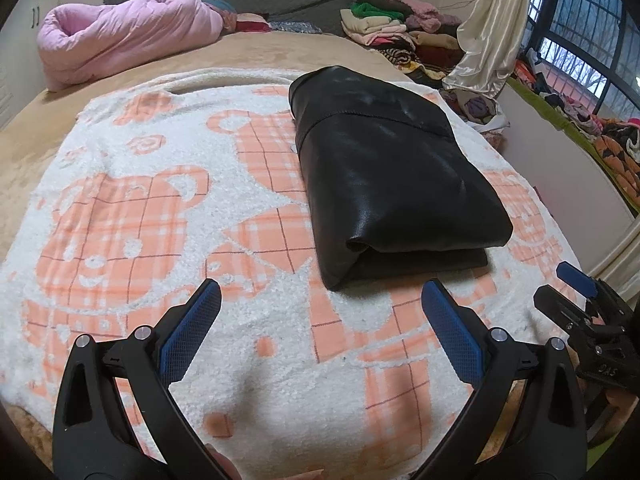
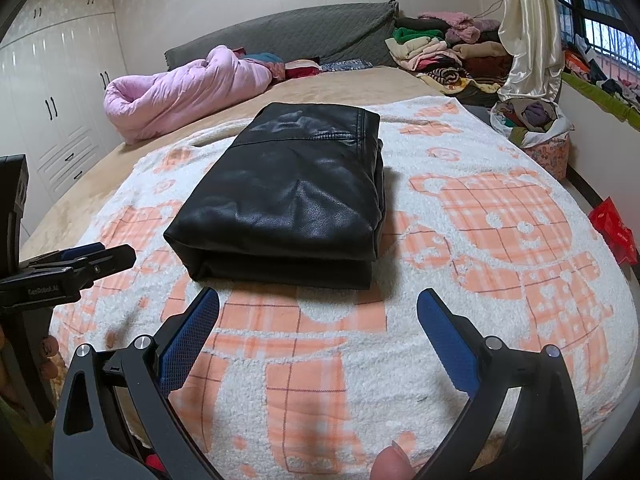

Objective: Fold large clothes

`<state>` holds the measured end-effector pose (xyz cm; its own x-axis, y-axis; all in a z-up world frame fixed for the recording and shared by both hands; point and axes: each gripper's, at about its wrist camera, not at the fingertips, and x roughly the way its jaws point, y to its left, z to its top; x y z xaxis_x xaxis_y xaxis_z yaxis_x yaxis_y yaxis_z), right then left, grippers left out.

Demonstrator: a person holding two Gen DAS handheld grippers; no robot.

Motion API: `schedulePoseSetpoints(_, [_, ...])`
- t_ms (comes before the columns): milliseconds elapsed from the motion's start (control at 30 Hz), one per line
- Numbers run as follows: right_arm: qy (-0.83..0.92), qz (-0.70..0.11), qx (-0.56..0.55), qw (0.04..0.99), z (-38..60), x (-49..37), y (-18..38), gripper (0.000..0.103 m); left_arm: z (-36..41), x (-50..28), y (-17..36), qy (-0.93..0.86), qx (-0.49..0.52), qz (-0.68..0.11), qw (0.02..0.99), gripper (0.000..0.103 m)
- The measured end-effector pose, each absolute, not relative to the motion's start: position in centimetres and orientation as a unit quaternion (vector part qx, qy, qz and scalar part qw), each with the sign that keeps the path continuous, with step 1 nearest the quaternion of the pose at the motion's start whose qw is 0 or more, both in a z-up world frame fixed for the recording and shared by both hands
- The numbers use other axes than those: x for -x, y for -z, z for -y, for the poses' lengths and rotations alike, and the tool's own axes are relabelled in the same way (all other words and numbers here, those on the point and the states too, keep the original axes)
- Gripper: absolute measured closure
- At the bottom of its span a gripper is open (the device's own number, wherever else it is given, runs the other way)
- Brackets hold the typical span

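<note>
Nearest in each wrist view are the grippers themselves: the left gripper [image 1: 320, 292] has its two blue-padded fingers [image 1: 188, 332] spread wide with nothing between them, poised over the white blanket [image 1: 248, 360] with its orange checked bear pattern. The right gripper [image 2: 318, 300] is likewise spread wide and holds nothing, its blue pads [image 2: 448, 344] just short of the near edge of the garment. A fingertip [image 2: 394, 464] of the person shows at the bottom edge of the right wrist view. From the left view the right gripper appears at the right edge as a black frame with a blue pad; from the right view the left gripper shows at the left edge, level with the garment's near corner. Just beyond both grippers lies the black leather garment [image 2: 288, 196], folded into a thick rectangular bundle, resting flat on the blanket, touched by neither gripper; its folded layers face the cameras, and a seam crosses the top near the far end. In the left view the same garment [image 1: 384, 164] sits toward the right of centre. Past the blanket the tan bed cover [image 2: 352, 80] runs on to a grey quilted headboard [image 2: 304, 32]. A rolled pink quilt [image 2: 188, 88] lies at the far left of the bed, and a pile of mixed clothes [image 2: 440, 48] is heaped at the far right. A pale satin curtain [image 2: 528, 28] hangs by the barred window [image 1: 588, 32], and white wardrobe doors [image 2: 52, 80] line the left wall.
</note>
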<state>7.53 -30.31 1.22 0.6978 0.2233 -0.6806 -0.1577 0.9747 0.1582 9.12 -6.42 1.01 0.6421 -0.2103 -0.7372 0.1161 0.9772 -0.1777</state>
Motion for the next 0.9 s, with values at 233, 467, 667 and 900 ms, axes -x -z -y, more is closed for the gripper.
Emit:
schedulePoseSetpoints(233, [-0.104, -0.375, -0.043, 0.920, 30.3, -7.5, -1.3, 0.004, 6.3, -9.1, -1.1, 0.086, 0.056, -0.414, 0.904, 0.009])
schedulePoseSetpoints(467, [-0.102, -0.375, -0.043, 0.921, 30.3, -7.4, -1.3, 0.004, 6.4, -9.2, -1.0, 0.085, 0.053, -0.418, 0.903, 0.009])
schedulePoseSetpoints(667, [-0.099, -0.374, -0.042, 0.921, 30.6, -7.2, -1.4, 0.004, 6.4, -9.3, -0.6, 0.085, 0.052, -0.426, 0.899, 0.009])
schedulePoseSetpoints(900, [-0.080, -0.370, -0.046, 0.924, 31.9, -6.6, -1.8, 0.004, 5.6, -9.2, -0.6, 0.079, 0.058, -0.417, 0.904, 0.009])
